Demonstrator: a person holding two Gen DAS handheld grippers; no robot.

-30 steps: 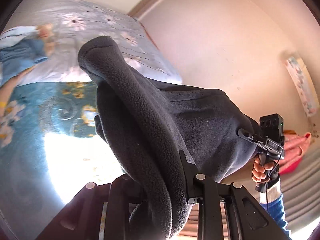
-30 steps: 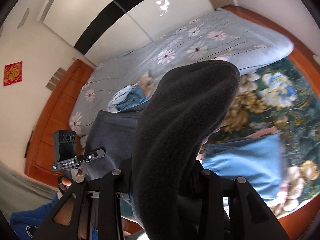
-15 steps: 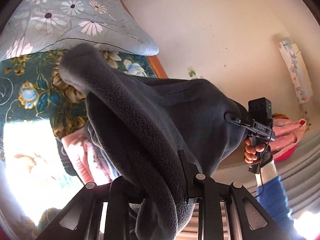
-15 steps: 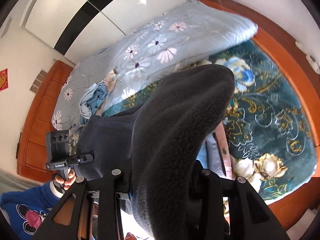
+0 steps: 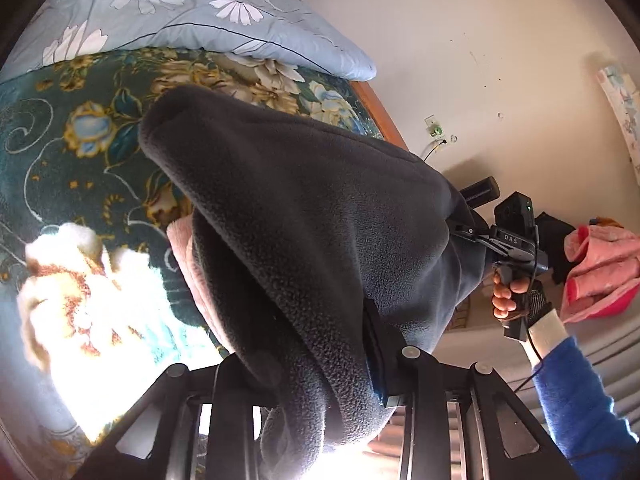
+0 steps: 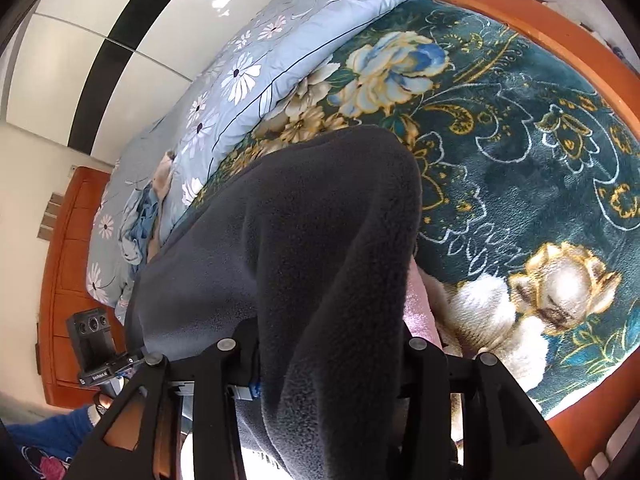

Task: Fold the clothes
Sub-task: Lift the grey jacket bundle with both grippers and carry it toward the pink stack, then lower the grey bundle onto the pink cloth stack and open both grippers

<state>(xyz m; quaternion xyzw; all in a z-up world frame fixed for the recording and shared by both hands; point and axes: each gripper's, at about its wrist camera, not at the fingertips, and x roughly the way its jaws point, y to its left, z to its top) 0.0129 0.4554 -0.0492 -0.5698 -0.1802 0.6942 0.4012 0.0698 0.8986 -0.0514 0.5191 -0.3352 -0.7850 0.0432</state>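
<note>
Left wrist view: the left claw (image 5: 320, 360) is clamped on a dark grey fleece garment (image 5: 312, 216), which stretches sideways to the right claw (image 5: 472, 236), held above the bed (image 5: 72, 152).

Right wrist view: the right claw (image 6: 320, 364) grips the fleece (image 6: 312, 240), its long axis running leftward above the floral blanket (image 6: 520, 128).

Stretched between left gripper (image 5: 304, 376) and right gripper (image 6: 320, 364): fleece garment (image 5: 312, 216), hanging above the blanket (image 6: 520, 128) on the bed (image 6: 520, 8). Behind the blanket, toward the headboard (image 6: 64, 264): quilt (image 5: 180, 4). Under the fleece, on the blanket: a folded pink garment (image 5: 188, 264).
</note>
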